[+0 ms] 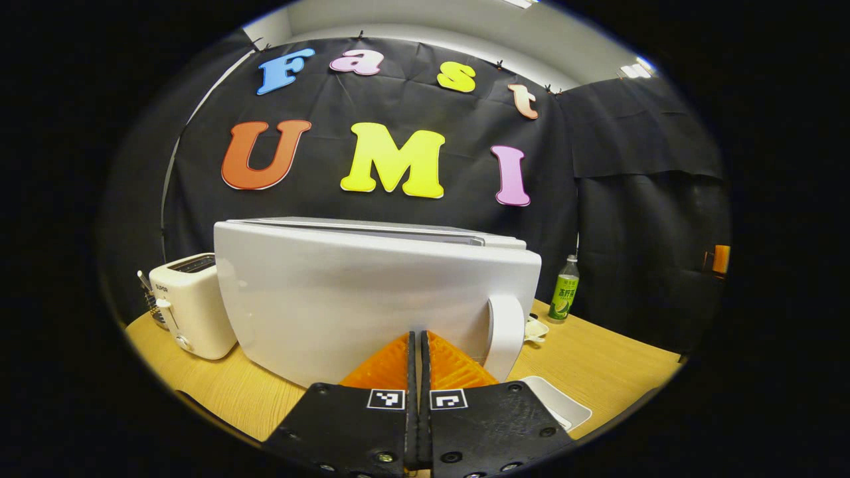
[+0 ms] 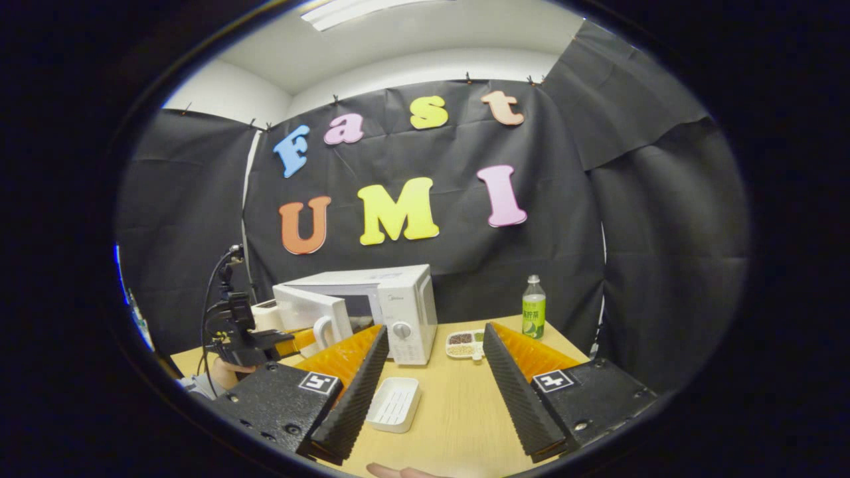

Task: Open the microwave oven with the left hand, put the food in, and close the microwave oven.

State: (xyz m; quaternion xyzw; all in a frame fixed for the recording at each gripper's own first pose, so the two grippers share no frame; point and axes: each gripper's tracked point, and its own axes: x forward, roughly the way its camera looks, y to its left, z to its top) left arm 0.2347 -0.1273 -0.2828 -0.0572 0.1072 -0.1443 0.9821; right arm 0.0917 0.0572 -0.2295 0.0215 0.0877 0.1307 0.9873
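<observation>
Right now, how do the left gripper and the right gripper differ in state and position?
The left gripper has its fingers closed together, near the microwave door; the right gripper is wide open, farther back over the table, with the white tray between its fingers. Both have orange fingers and hold nothing.

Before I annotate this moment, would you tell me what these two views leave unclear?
- Microwave interior: right gripper view, screened by its half-open door.
- Small dish contents: right gripper view, too small.
- White tray: left gripper view, partly covered by the left gripper.
</observation>
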